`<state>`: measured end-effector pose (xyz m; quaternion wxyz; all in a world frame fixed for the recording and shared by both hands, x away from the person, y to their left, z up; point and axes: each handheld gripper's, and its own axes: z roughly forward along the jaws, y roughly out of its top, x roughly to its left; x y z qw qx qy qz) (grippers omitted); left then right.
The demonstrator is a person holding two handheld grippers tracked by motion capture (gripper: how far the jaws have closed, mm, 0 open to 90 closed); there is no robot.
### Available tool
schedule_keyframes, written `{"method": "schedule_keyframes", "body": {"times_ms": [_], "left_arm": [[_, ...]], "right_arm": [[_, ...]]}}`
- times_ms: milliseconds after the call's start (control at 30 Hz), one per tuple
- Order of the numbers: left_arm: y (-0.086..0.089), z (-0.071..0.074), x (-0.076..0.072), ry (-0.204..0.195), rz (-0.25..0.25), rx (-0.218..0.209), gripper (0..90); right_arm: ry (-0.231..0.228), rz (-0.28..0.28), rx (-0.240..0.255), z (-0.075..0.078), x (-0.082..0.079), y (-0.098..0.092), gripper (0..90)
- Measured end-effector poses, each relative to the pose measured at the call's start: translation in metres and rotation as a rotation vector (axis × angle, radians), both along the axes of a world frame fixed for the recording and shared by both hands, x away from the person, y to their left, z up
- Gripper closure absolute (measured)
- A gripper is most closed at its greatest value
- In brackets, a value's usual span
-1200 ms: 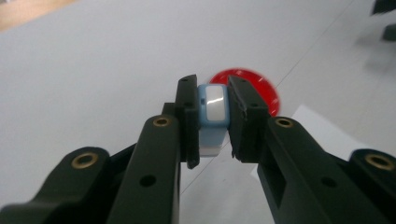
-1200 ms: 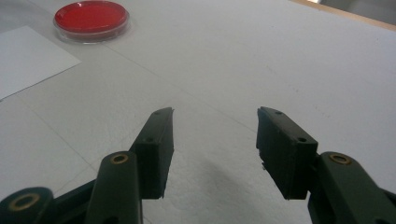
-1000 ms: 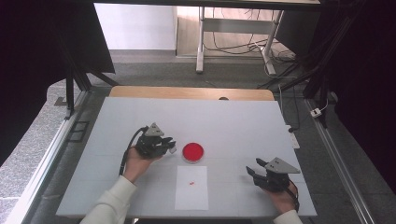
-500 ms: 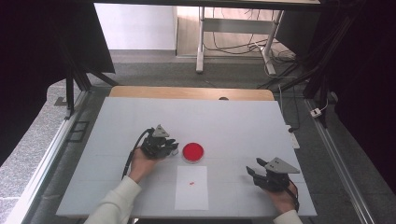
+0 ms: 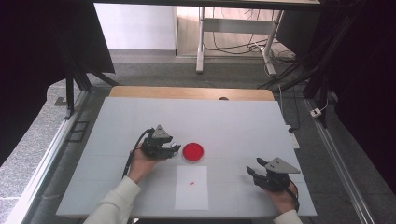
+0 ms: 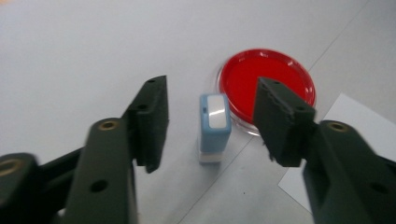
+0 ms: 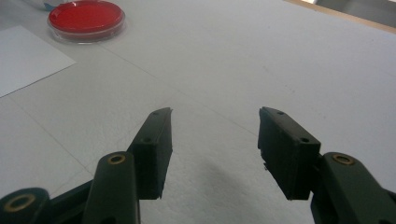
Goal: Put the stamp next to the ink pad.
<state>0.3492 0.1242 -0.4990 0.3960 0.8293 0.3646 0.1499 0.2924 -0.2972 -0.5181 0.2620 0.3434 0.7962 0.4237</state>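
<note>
The small blue stamp [image 6: 214, 127] has been set upright on the desk [image 5: 243, 121], just beside the red ink pad [image 6: 266, 84], and the left claw [image 6: 210, 121] has just been opening, so it is released with the stamp standing free between its jaws. The stamp seems parked near the ink and the white paper [image 5: 192, 187] for easy reach. The right claw [image 7: 215, 149] is held open and empty, well apart, over bare desk.

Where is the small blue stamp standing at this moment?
In the left gripper view, the blue stamp stands upright on the white table, between the open jaws of the left gripper, which touch nothing. The red ink pad lies just behind it.
</note>
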Motion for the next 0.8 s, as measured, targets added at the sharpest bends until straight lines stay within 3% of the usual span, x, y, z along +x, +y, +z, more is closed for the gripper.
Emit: {"method": "schedule_keyframes", "body": {"times_ms": [167,267,467,800], "left_arm": [[0.009,0.009,-0.006,-0.017,0.013,-0.056,30.8],[0.014,0.014,-0.013,-0.020,0.003,-0.079,27.4],[0.023,0.020,-0.038,-0.042,-0.023,-0.093,26.4],[0.052,0.015,-0.078,-0.057,-0.021,-0.120,26.2]], "right_arm": [[-0.001,0.001,0.010,0.000,0.000,0.000,44.1],[-0.007,0.010,0.017,0.001,0.000,-0.001,44.0],[-0.002,0.040,0.025,0.002,0.000,-0.001,43.3],[0.000,0.070,0.022,0.003,-0.003,-0.004,41.8]]}}
